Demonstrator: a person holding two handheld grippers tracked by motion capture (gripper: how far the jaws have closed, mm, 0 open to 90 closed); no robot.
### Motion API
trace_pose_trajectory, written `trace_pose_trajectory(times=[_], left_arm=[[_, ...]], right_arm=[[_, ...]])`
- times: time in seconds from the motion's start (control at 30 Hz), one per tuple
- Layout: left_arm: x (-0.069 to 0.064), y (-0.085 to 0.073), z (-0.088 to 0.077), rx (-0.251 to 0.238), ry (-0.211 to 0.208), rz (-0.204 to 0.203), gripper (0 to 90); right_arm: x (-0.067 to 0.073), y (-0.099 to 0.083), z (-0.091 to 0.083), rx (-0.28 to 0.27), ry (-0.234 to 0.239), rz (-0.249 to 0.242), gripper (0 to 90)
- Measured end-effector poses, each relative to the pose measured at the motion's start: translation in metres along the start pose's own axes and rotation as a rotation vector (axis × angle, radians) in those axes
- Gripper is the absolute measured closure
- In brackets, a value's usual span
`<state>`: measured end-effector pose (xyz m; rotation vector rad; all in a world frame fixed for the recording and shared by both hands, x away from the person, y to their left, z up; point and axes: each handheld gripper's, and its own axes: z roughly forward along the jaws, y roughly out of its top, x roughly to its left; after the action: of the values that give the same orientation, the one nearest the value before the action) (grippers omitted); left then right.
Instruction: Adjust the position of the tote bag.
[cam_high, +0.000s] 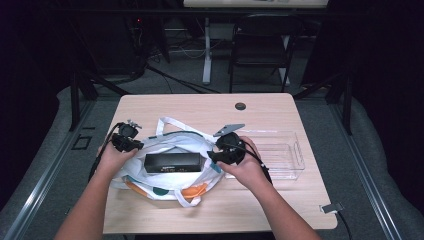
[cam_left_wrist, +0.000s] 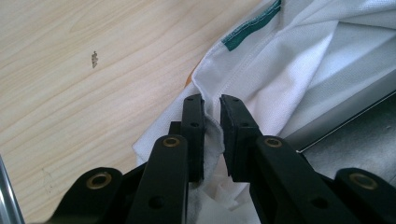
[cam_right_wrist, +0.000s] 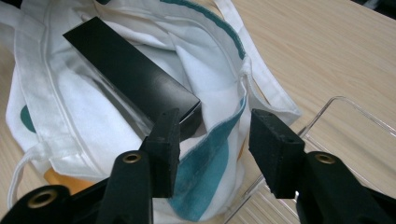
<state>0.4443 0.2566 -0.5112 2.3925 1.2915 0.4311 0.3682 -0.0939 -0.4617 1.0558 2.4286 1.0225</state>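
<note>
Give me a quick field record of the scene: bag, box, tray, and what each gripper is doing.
bag: white cloth bag with teal and orange patches, lying open on the table
box: long black box lying in the bag's mouth
tray: clear plastic tray, right of the bag
left gripper: fingers pinching the bag's rim
right gripper: fingers apart, nothing between them, just short of the box's near end

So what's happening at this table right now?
A person is packing a black box into a white cloth bag on the wooden table. The left gripper pinches the bag's edge, holding it open. The right gripper stands open beside the box's end, gripping nothing. The box lies in the bag's mouth. A clear plastic tray sits to the right.
</note>
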Motion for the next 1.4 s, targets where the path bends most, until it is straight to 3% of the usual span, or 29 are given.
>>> trace_pose_trajectory(times=[0.23, 0.33, 0.4, 0.77, 1.1, 1.2, 1.4], left_arm=[[0.0, 0.0, -0.002, -0.004, 0.003, -0.004, 79.0], [0.001, -0.001, -0.003, -0.007, 0.003, -0.003, 77.9], [0.001, -0.001, -0.005, -0.012, 0.004, -0.007, 74.6], [0.003, -0.001, -0.021, -0.045, 0.035, 0.009, 56.7], [-0.003, 0.001, -0.043, -0.059, 0.017, 0.099, 52.6], [-0.009, 0.003, -0.048, -0.034, -0.005, 0.142, 50.1], [-0.019, 0.007, -0.051, -0.005, -0.002, 0.225, 49.1]], right_arm=[[-0.001, -0.009, -0.002, 0.004, -0.01, -0.015, 48.6], [-0.003, -0.01, -0.005, -0.01, -0.005, 0.0, 49.2], [-0.004, -0.013, -0.007, -0.015, 0.013, 0.019, 50.3], [-0.003, -0.017, -0.008, -0.024, 0.01, 0.029, 49.9], [-0.008, -0.021, -0.007, -0.018, 0.002, 0.039, 49.0], [-0.009, -0.021, -0.007, -0.025, -0.006, 0.036, 49.1], [-0.009, -0.023, -0.005, -0.024, -0.02, 0.022, 49.1]])
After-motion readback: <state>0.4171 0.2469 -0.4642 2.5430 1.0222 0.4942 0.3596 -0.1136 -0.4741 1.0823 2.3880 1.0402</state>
